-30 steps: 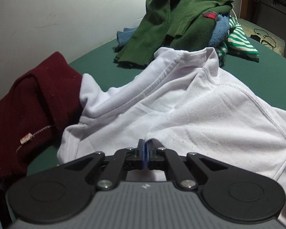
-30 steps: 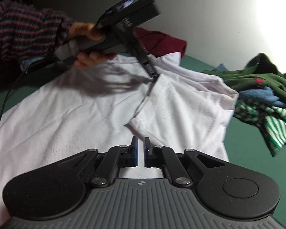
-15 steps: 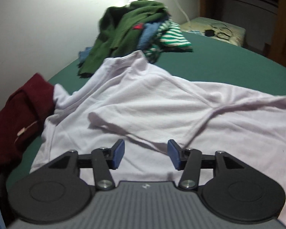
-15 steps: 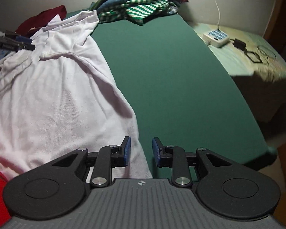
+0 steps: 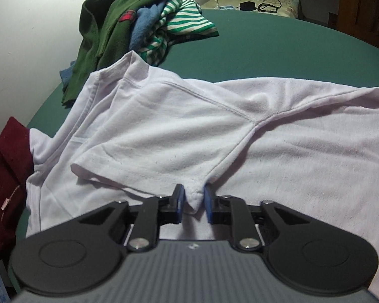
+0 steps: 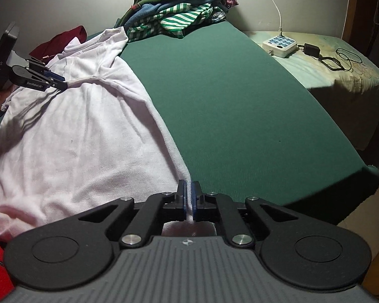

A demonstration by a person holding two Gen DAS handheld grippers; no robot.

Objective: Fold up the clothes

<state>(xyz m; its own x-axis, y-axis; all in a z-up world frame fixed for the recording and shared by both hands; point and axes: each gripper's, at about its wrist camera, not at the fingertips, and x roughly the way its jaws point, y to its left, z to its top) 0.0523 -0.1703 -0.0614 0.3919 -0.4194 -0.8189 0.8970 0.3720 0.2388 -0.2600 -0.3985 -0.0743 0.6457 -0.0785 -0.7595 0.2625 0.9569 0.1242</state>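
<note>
A white T-shirt (image 5: 189, 131) lies spread on the green table (image 5: 290, 50); it also shows in the right wrist view (image 6: 83, 131). My left gripper (image 5: 193, 203) has its jaws close around the folded tip of the shirt's sleeve near the underarm seam. It also shows at the far left of the right wrist view (image 6: 63, 83), pinching that sleeve. My right gripper (image 6: 189, 198) is shut on the shirt's side edge near the hem.
A pile of green, blue and striped clothes (image 5: 144, 25) lies at the table's far side, also in the right wrist view (image 6: 179, 12). A dark red garment (image 5: 5, 176) lies left of the shirt. A power strip (image 6: 279, 44) and cables lie on the bed beyond the table's right edge.
Both grippers were open half a second ago. The left has moved onto the sleeve tip and closed on it; the right has closed on the shirt's side edge.
</note>
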